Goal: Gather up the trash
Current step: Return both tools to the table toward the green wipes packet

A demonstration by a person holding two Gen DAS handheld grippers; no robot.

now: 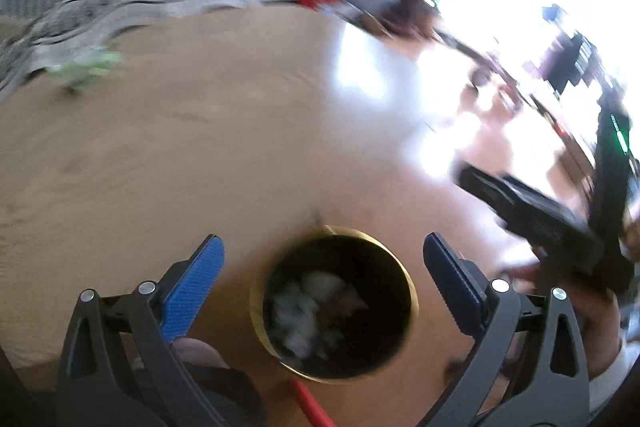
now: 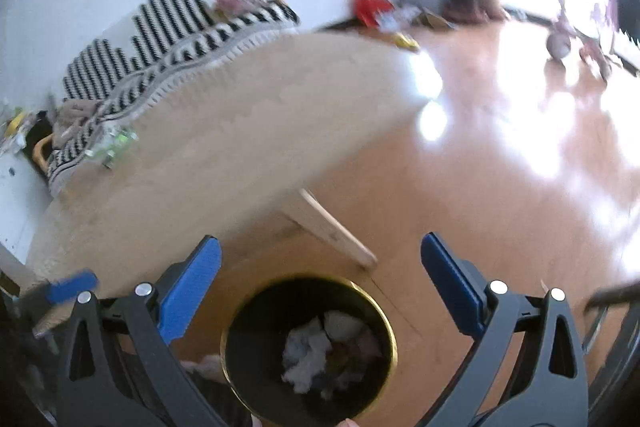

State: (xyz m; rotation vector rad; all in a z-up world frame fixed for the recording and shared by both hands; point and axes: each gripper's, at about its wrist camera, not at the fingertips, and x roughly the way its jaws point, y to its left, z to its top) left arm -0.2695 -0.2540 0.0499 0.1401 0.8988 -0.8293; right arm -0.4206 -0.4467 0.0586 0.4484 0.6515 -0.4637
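Note:
A black bin with a gold rim (image 1: 404,275) stands on the floor below my left gripper (image 1: 322,241), which is open and empty. Crumpled white paper (image 1: 304,311) lies inside the bin. The right wrist view shows the same bin (image 2: 240,319) and the paper wads (image 2: 308,355) beneath my right gripper (image 2: 320,241), also open with nothing between its blue pads. A crumpled green and clear wrapper (image 2: 112,145) lies on the pale table (image 2: 248,131) near its far left edge, and it also shows in the left view as a blurred wrapper (image 1: 86,67).
A black and white striped cloth (image 2: 168,27) covers the table's far side. A table leg (image 2: 328,227) stands just beyond the bin. The other gripper's dark body (image 1: 560,219) is at the right. A red stick (image 1: 312,403) lies by the bin. Clutter (image 2: 372,7) lines the far wall.

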